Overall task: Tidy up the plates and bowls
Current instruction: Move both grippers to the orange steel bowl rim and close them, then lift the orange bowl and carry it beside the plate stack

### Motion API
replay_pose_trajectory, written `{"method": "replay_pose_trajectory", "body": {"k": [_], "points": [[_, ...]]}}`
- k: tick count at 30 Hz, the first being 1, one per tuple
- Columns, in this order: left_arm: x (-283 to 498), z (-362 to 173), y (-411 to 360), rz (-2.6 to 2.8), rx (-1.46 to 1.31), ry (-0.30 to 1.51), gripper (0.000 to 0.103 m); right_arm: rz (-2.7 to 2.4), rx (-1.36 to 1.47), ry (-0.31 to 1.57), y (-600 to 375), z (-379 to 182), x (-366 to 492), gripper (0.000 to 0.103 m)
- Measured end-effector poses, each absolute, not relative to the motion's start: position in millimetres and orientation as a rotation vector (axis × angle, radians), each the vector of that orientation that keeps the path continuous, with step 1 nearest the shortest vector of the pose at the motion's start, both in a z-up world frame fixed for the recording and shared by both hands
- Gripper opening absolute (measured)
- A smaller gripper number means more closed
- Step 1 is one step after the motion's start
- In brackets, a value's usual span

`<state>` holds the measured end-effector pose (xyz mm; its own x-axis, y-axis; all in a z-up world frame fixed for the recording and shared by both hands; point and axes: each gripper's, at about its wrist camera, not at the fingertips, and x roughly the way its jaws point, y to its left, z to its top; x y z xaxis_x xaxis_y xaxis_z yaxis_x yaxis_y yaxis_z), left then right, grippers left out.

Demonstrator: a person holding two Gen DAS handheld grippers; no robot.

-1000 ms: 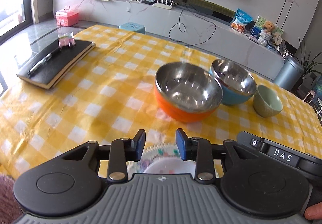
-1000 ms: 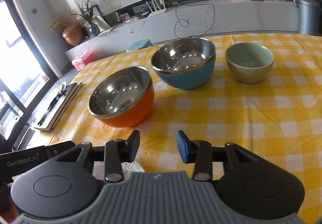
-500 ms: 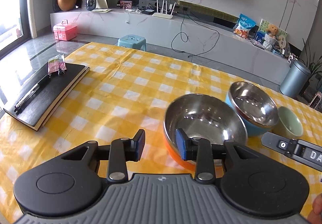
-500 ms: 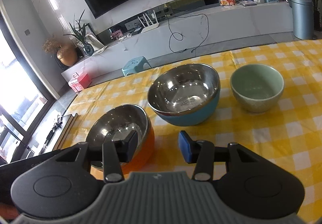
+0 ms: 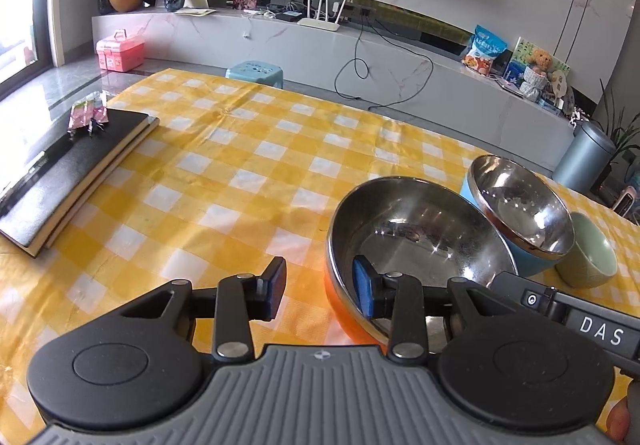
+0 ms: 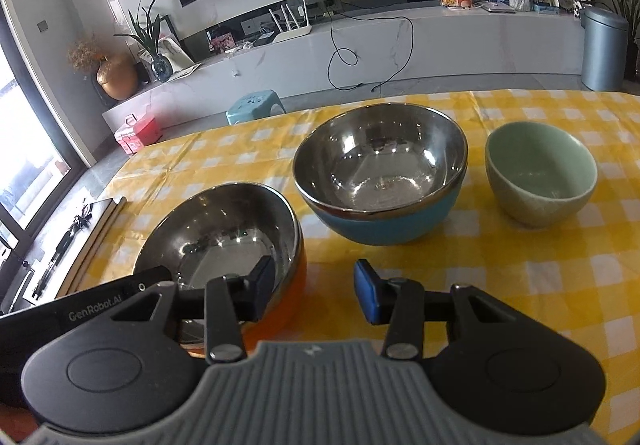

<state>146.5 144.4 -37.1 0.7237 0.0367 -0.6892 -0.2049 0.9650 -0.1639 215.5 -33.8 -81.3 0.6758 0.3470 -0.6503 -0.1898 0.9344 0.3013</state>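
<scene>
An orange bowl (image 5: 416, 237) with a steel inside sits on the yellow checked table; it also shows in the right wrist view (image 6: 224, 241). Behind it stand a blue steel-lined bowl (image 5: 520, 213) (image 6: 380, 173) and a small green bowl (image 5: 592, 257) (image 6: 540, 173). My left gripper (image 5: 320, 291) is open, its jaws straddling the orange bowl's near-left rim. My right gripper (image 6: 316, 291) is open, its jaws straddling the orange bowl's near-right rim. Each gripper's body shows at the edge of the other's view.
A black notebook (image 5: 68, 169) with a pen and small pink packets lies at the table's left edge. Behind the table are a blue stool (image 5: 256, 71), a long TV bench and a grey bin (image 6: 604, 49).
Both grippers have moved forward and down to the orange bowl, which now sits between their fingers. The patterned plate under the left gripper has dropped out of view.
</scene>
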Motion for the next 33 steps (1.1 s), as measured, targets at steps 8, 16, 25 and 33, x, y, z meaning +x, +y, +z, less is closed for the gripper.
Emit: {"method": "replay_pose_trajectory", "body": {"k": [8,16,25,33], "points": [[147.0,-40.4,135.3,0.075,-0.238,0.758,0.022,0.33,0.226,0.801,-30.6,-83.5,214.2,0.011],[143.4,-39.6,131.7,0.087,-0.236,0.771,0.018,0.326,0.237,0.807,-30.0,-80.8,209.5,0.008],[122.6,-31.5,129.3,0.086,-0.265,0.787,0.018,0.343,0.244,0.8,-38.9,-64.9,198.1,0.007],[97.5,-12.1,111.7,0.053,-0.303,0.755,0.018,0.345,0.251,0.793,-65.1,-54.3,168.8,0.007]]}}
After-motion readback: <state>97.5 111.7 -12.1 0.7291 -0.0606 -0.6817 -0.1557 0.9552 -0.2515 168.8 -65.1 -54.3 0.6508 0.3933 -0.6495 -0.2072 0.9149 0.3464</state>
